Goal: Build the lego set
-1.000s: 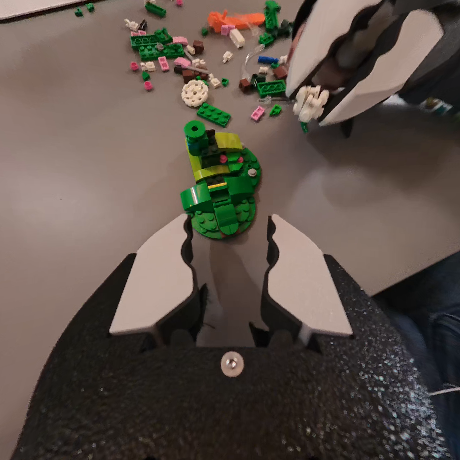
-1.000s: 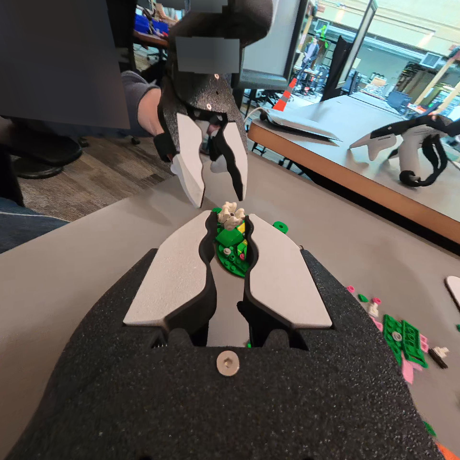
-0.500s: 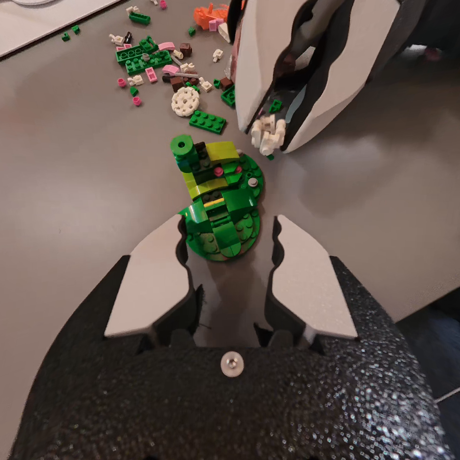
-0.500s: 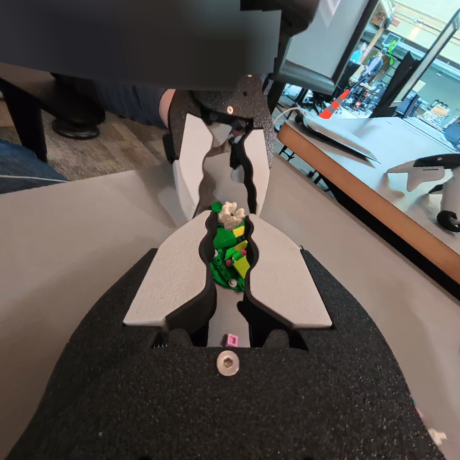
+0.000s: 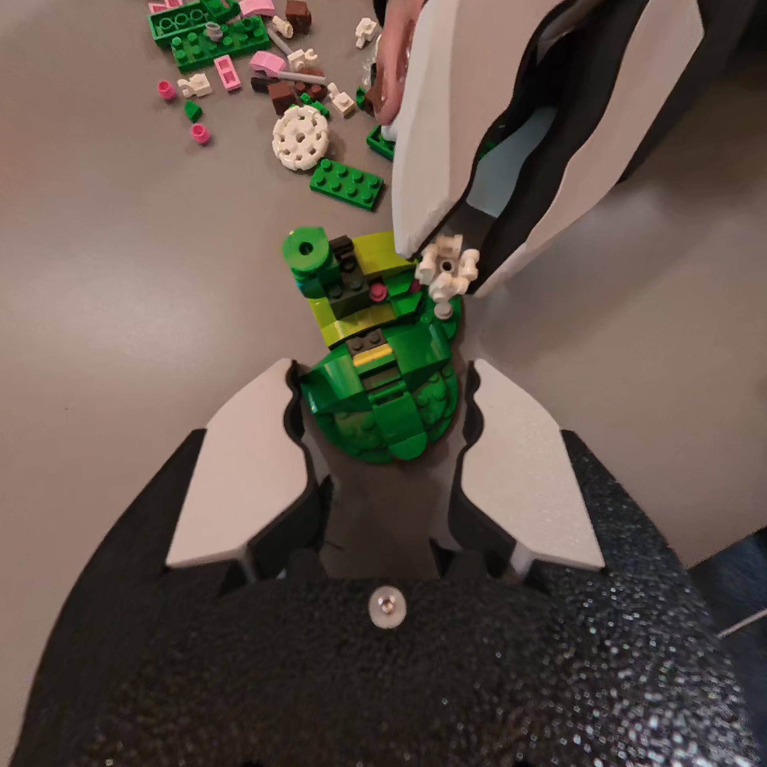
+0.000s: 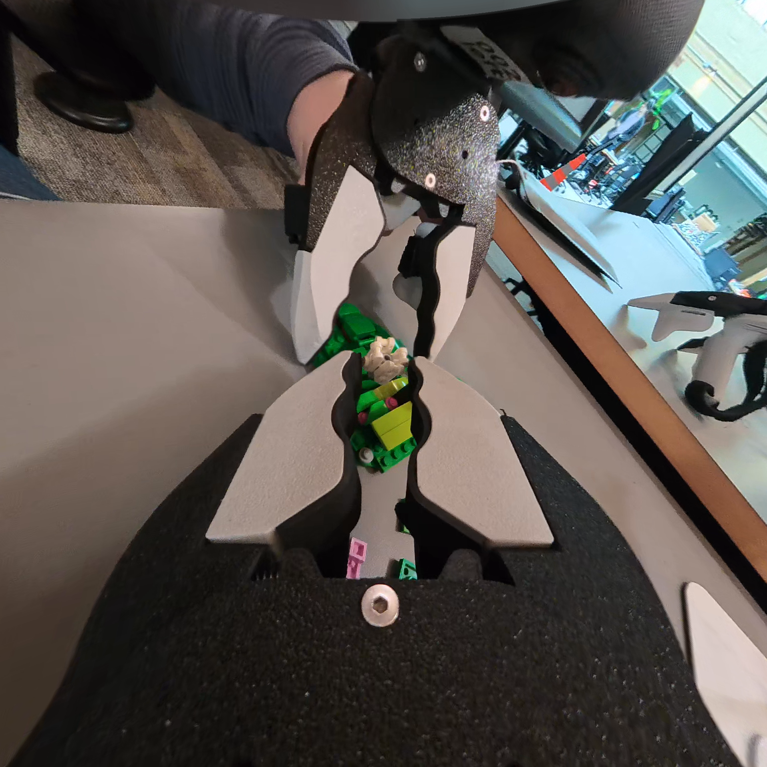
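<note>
Moved: right gripper (image 5: 446,265) has swung in from over the loose pile and now hangs right above the far edge of the build (image 5: 377,365); left gripper (image 5: 379,398) has slid forward, so the near end of the build sits between its fingers.
Flower: little white flower piece (image 5: 446,265), pinched at the very tips of the right fingers (image 6: 290,448), stud hole facing up. It's just over the grey stud (image 5: 443,309) on the green base; can't tell if it's touching yet.
Left fingers: spread wide, one either side of the round green base. The left one looks like it's touching the leaf, the right one is clear of it, so no real squeeze.
Build: sitting flat on the grey counter (image 5: 103,290), green and lime slopes stacked up, green round cap (image 5: 305,249) at the far left.
Handling: flower is tiny, light, hard plastic with skinny petals, so it'll probably twist or pop out if the grip is off-centre. Best held across the petals like now, pushing straight down.
Build grip: stiff but only clicked together, and slick on the counter. I'd brace it by the base plate edges, not the slopes.
Spares: green plate (image 5: 346,184), white disc (image 5: 301,137), pink and brown bits beyond.
</note>
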The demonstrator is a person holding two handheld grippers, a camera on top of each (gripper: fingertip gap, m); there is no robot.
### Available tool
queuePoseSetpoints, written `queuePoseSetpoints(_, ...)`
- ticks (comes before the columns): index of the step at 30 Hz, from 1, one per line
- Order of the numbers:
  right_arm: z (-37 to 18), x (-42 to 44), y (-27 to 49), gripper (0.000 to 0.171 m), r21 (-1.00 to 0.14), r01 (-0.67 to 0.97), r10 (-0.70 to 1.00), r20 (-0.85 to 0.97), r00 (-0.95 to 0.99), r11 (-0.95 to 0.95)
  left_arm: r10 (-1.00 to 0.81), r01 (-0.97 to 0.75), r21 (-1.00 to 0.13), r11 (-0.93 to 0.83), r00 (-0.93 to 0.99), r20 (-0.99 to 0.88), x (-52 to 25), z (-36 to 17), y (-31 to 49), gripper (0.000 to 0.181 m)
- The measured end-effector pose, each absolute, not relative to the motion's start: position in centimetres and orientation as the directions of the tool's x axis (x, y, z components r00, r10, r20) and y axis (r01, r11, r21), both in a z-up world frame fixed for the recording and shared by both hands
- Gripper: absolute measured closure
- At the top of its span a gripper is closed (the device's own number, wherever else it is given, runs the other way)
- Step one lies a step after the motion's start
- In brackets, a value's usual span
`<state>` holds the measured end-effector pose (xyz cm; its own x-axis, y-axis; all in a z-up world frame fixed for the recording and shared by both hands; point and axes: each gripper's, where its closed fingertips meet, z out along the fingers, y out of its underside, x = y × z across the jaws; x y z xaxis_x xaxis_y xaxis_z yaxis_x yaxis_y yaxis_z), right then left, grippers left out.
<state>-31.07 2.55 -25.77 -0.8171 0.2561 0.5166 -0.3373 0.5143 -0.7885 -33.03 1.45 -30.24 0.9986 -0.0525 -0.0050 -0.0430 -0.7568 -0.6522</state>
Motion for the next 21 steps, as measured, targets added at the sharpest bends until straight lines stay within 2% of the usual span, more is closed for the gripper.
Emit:
queuePoseSetpoints(1, -25.7, -31.1, 2.6, 0.150, -0.794, -0.333, 0.252, 0.507, -0.824, 0.509, -0.064, -0.049, -0.650, -0.758, 0.998, 0.000, -33.0, -30.2, 1.4, 0.111)
queuePoseSetpoints(4, -25.4, -31.1, 2.7, 0.150, -0.823, -0.308, 0.254, 0.465, -0.848, 0.478, -0.075, -0.058, -0.649, -0.758, 0.997, -0.001, -33.0, -30.2, 1.3, 0.110)
queuePoseSetpoints(6, -24.8, -31.2, 2.7, 0.151, -0.848, -0.304, 0.278, 0.447, -0.850, 0.434, -0.060, -0.071, -0.645, -0.761, 0.997, -0.038, -33.6, -30.1, 1.1, 0.101)
queuePoseSetpoints(8, -23.7, -31.0, 2.7, 0.151, -0.882, -0.302, 0.308, 0.419, -0.854, 0.363, -0.059, -0.108, -0.666, -0.738, 0.994, -0.095, -33.9, -29.4, 1.1, 0.100)
queuePoseSetpoints(14, -21.1, -30.3, 2.0, 0.150, -0.921, -0.324, 0.346, 0.382, -0.857, 0.215, -0.186, -0.160, -0.890, -0.427, 0.979, -0.087, -31.1, -23.9, 2.5, 0.138)
queuePoseSetpoints(17, -19.9, -29.7, 1.5, 0.150, -0.926, -0.343, 0.341, 0.377, -0.861, 0.157, -0.292, -0.059, -0.942, -0.330, 0.956, 0.042, -29.2, -22.6, 2.7, 0.144)
queuePoseSetpoints(21, -18.1, -29.0, 1.2, 0.150, -0.925, -0.372, 0.349, 0.375, -0.859, 0.079, -0.460, 0.179, -0.955, -0.235, 0.845, 0.271, -27.3, -20.4, 2.5, 0.148)
